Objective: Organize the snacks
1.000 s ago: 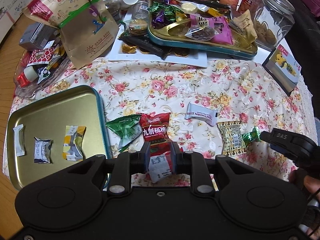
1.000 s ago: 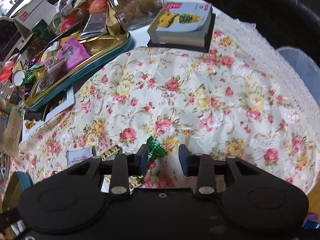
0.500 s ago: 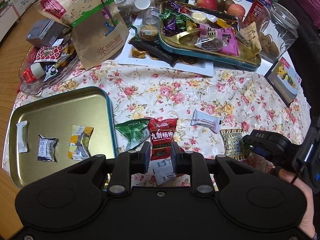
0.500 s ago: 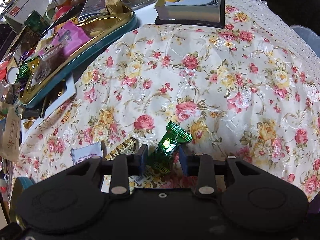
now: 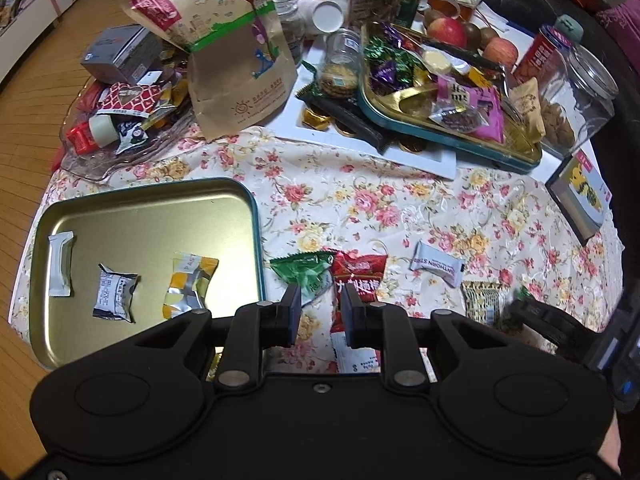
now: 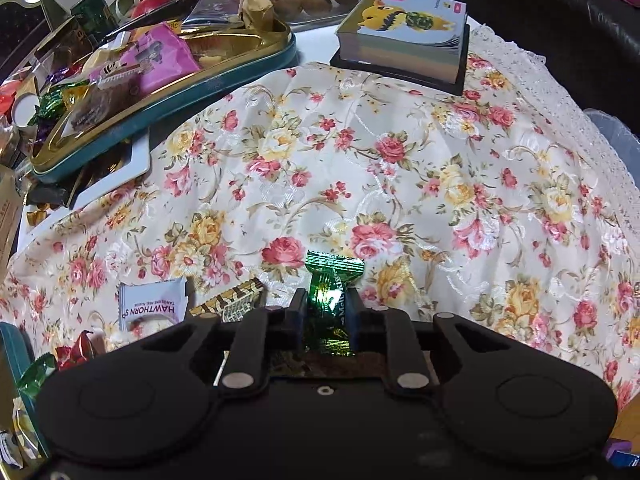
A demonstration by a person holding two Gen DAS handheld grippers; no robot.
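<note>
Left view: The left gripper [image 5: 320,312] hangs over the flowery cloth [image 5: 360,200], just right of the gold tray [image 5: 140,208]. Its jaws are nearly closed, with a small gap, and nothing is pinched between them. Below them lies the red pack [image 5: 358,280]. It is a flat, soft bag, long from near to far, with its crimped top pointing far. It looks light and crinkly, so it may slip; the middle looks like the best place to pinch it. The green pack [image 5: 306,274] lies touching its left side, pointing toward the tray. Three small snacks already sit in the tray. At the right, the right gripper [image 5: 520,308] is low on the cloth, by the gold pack [image 5: 480,304].

Right view: The right gripper [image 6: 324,312] is clenched on the green candy [image 6: 330,284]. The pads squeeze its middle. The candy is near the front of the cloth [image 6: 400,160], its long way running near to far, and its fanned end points far. It looks tiny, light and shiny. The foil may crush or slide, so a gentle, steady pinch on the fat middle seems best. The white pack [image 6: 154,306] lies to the left.
</note>
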